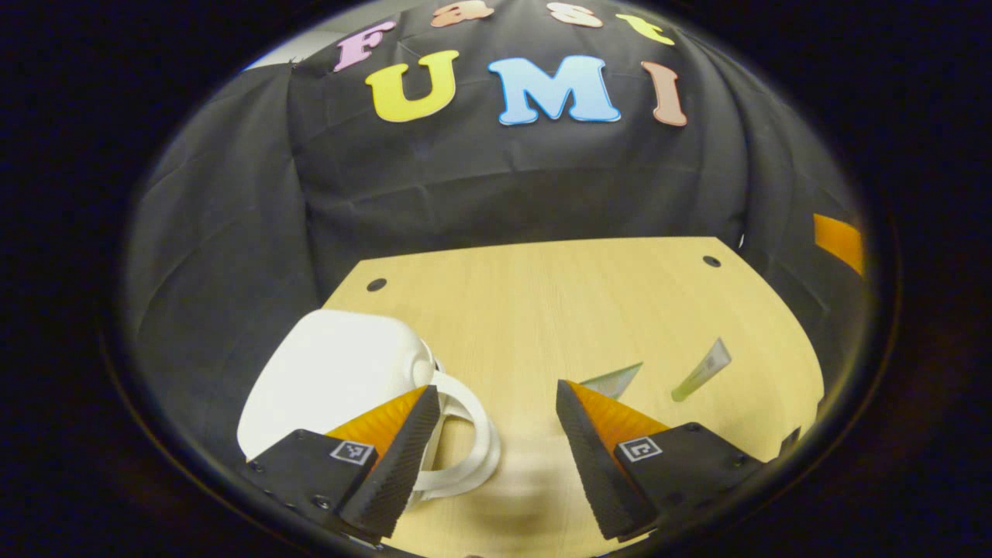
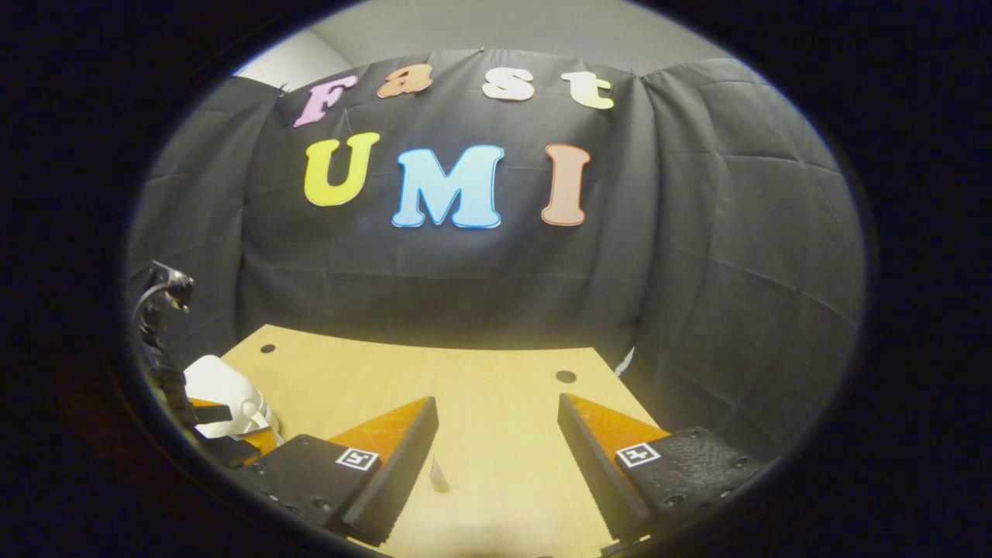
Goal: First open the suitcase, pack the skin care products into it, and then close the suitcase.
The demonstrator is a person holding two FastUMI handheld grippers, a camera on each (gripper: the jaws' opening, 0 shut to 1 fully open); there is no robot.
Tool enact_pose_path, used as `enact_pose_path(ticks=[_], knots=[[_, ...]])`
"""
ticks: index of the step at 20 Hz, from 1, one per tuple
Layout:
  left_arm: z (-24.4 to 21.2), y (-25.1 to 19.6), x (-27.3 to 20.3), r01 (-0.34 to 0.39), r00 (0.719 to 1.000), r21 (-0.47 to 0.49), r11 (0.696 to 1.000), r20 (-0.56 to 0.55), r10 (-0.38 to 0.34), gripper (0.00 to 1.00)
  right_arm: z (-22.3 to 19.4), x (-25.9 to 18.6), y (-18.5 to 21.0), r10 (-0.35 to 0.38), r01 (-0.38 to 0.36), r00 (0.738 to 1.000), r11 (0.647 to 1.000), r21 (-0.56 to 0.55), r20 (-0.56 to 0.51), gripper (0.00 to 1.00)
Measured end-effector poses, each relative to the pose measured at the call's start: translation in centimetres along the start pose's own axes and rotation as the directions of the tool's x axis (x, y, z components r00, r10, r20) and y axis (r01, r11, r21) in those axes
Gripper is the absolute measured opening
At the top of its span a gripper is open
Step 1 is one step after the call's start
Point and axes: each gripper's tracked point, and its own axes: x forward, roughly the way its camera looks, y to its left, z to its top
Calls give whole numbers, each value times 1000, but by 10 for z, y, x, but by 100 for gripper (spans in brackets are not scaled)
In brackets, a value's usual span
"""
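Note:
The small white suitcase (image 1: pixel 333 372) lies closed on the left of the wooden table (image 1: pixel 542 302), its looped handle (image 1: pixel 473 434) facing the middle. My left gripper (image 1: pixel 496 387) is open, its left finger (image 1: pixel 395 457) low in front of that handle. Two skin care tubes lie to the right: a pale one (image 1: pixel 614 380) partly behind the right finger, and a green one (image 1: pixel 701 370) farther right. In the right gripper view my right gripper (image 2: pixel 497 401) is open above the table (image 2: pixel 496 372), with a small tube end (image 2: pixel 439 474) between its fingers. The suitcase (image 2: pixel 221 384) shows at far left.
The booth's black cloth wall (image 1: pixel 504 186) closes off the table's far side and both flanks. Round holes (image 1: pixel 377 284) mark the table's far corners. The left gripper's black body with a cable (image 2: pixel 167 364) stands by the suitcase at the left edge of the right gripper view.

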Motion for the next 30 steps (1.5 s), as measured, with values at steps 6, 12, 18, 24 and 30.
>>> enact_pose_path(ticks=[6,12,18,24,30], knots=[[-63,18,70,-21,983,7,1000,-185,22,81,-18,-13,-28,-73,72,996,997,-10,-43,95],[-85,24,104,3,970,-106,994,-240,-29,20,-35,-21,-50,-132,134,987,991,13,-97,95],[-33,30,63,32,993,-84,996,-112,-42,15,-35,-23,-49,-120,122,988,992,13,-94,95],[26,43,-23,50,999,18,999,-2,-50,14,-34,-12,-34,-65,68,993,998,20,-93,95],[118,135,-102,-61,985,11,998,159,59,14,-37,-3,-14,-20,25,994,998,51,-103,95]])
